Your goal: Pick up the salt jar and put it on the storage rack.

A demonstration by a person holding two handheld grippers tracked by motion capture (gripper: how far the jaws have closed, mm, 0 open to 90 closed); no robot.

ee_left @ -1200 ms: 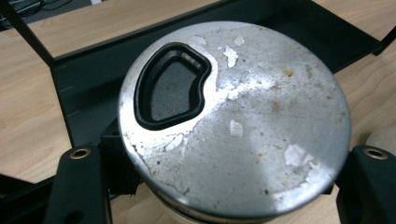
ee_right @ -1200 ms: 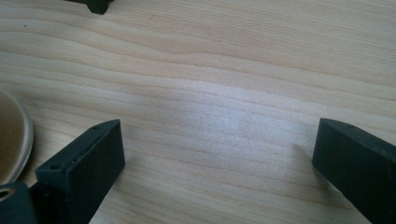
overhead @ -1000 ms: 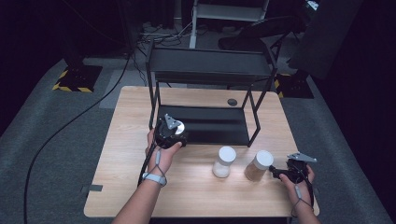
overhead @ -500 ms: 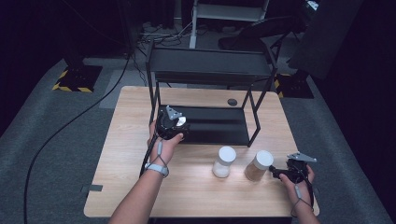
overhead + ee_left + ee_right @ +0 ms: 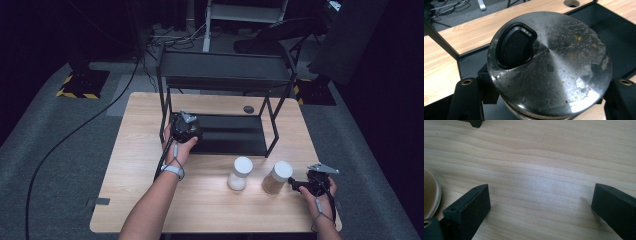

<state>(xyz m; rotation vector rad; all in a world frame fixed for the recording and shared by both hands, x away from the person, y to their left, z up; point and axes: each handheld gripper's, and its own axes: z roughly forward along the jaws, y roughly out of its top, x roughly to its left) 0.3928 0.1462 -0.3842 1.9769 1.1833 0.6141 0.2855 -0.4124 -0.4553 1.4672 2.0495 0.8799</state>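
The round jar with the scuffed black metal lid (image 5: 549, 67) sits between the jaws of your left gripper (image 5: 186, 129), at the front left corner of the black metal rack's lower shelf (image 5: 235, 135). Judge it rigid and fairly heavy for its size; the lid is smooth, worn metal with a black plastic flip tab (image 5: 515, 46), so it will likely slip if you pinch the rim. Take it lower, on the body under the lid (only a pale sliver of it shows). Your left jaws stand close on either side of it, clamped on the jar. The left forearm reaches forward, wrist bent down over the shelf. Your right gripper (image 5: 300, 185) rests low on the light wooden table (image 5: 135, 165), jaws spread wide with nothing between them, just beside the white-capped jar of brown powder (image 5: 276, 178); a second white-capped jar with pale contents (image 5: 240, 173) stands near it.
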